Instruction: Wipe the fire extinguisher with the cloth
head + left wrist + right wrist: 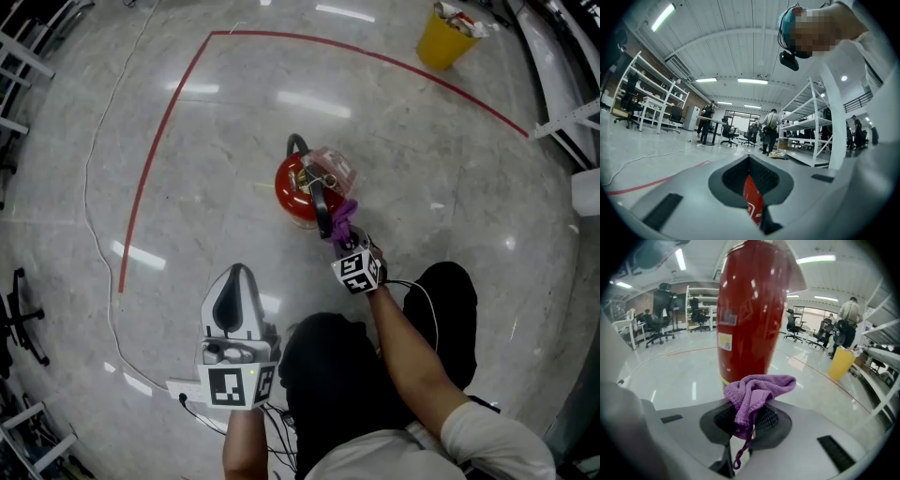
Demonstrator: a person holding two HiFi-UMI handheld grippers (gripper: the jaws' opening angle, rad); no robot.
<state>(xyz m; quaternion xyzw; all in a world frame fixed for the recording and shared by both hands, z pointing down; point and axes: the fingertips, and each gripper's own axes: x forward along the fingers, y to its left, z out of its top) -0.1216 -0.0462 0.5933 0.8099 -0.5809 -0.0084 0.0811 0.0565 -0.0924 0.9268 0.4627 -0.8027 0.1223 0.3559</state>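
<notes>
The red fire extinguisher [298, 190] stands upright on the floor, with a black hose and a clear plastic cover at its top. My right gripper [344, 236] is shut on a purple cloth [344, 216], which is pressed against the extinguisher's near right side. In the right gripper view the cloth [753, 393] bunches out of the right gripper [747, 420], with the red cylinder [750, 310] just ahead. My left gripper [237, 274] hangs shut well short of the extinguisher, to its lower left. The left gripper [750, 183] shows only a red sliver [752, 202] through its narrow slit.
A yellow bin [448, 36] stands at the far right. A red floor line [167, 117] curves round the extinguisher and a white cable [92, 192] trails on the left. Shelving racks [813, 126], chairs and distant people [771, 124] surround the area. The person's knees [450, 291] are close behind.
</notes>
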